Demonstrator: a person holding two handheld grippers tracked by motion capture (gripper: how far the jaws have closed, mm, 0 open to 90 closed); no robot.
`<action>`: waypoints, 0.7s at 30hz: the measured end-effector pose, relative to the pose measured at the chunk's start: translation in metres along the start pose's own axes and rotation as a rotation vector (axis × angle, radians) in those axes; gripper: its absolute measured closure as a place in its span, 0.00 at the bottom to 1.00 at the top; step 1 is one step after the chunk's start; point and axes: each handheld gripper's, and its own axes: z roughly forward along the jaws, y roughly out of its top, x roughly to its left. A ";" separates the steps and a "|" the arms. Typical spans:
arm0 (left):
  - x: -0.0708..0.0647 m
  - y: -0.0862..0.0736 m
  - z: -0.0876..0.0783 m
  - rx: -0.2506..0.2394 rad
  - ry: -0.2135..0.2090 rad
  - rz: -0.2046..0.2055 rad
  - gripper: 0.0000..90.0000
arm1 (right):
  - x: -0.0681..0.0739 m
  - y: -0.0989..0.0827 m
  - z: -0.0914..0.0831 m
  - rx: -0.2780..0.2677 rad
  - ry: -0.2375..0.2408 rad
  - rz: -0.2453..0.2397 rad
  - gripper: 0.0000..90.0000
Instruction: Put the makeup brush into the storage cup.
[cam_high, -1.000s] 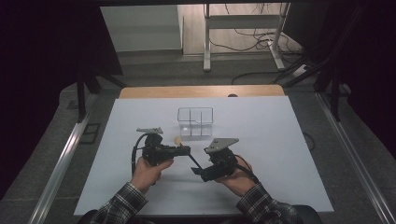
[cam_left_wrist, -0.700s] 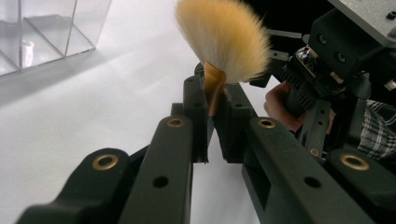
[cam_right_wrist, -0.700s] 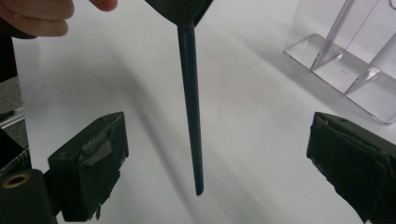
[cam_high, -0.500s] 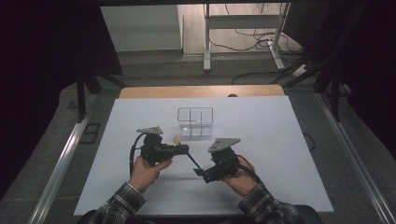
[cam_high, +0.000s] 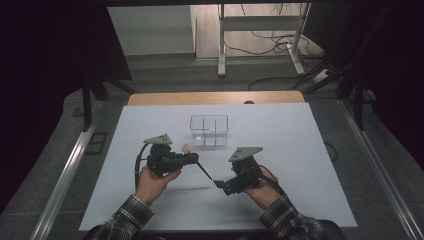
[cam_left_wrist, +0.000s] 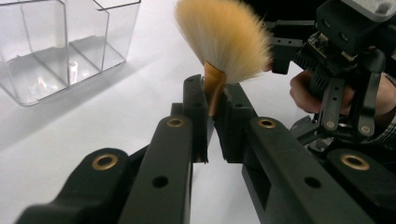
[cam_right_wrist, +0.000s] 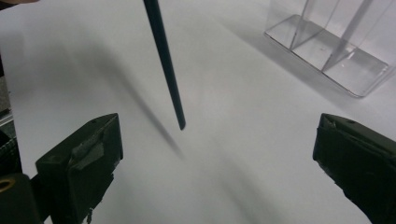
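— What do you get from the high view?
— My left hand-held gripper (cam_high: 191, 159) is clenched on a makeup brush (cam_high: 196, 161) above the white tabletop (cam_high: 300, 145), its dark handle slanting toward my right hand-held gripper (cam_high: 218, 183). A clear divided box (cam_high: 209, 131) stands just beyond them.

— And the left gripper view?
— I see the jaws pressed on the brush's golden ferrule (cam_left_wrist: 214, 86), with the tan bristles (cam_left_wrist: 224, 37) fanning out past them. The box (cam_left_wrist: 60, 46) sits off to the left and the right hand-held gripper (cam_left_wrist: 345, 70) beyond.

— The right gripper view?
— My jaws stand wide apart, grasping nothing. The handle tip (cam_right_wrist: 180, 122) hangs between them, off the tabletop, touching neither jaw; the box corner (cam_right_wrist: 336, 51) is upper right.
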 end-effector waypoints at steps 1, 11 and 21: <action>0.000 0.000 0.000 0.000 0.000 0.000 0.93 | 0.000 0.000 0.000 0.000 0.000 0.000 0.02; 0.004 -0.001 -0.007 -0.009 0.019 0.011 0.93 | -0.008 -0.005 -0.006 0.021 -0.022 0.014 0.02; 0.005 -0.002 -0.013 -0.011 0.075 0.028 0.93 | -0.016 -0.009 -0.013 0.028 -0.056 0.017 0.02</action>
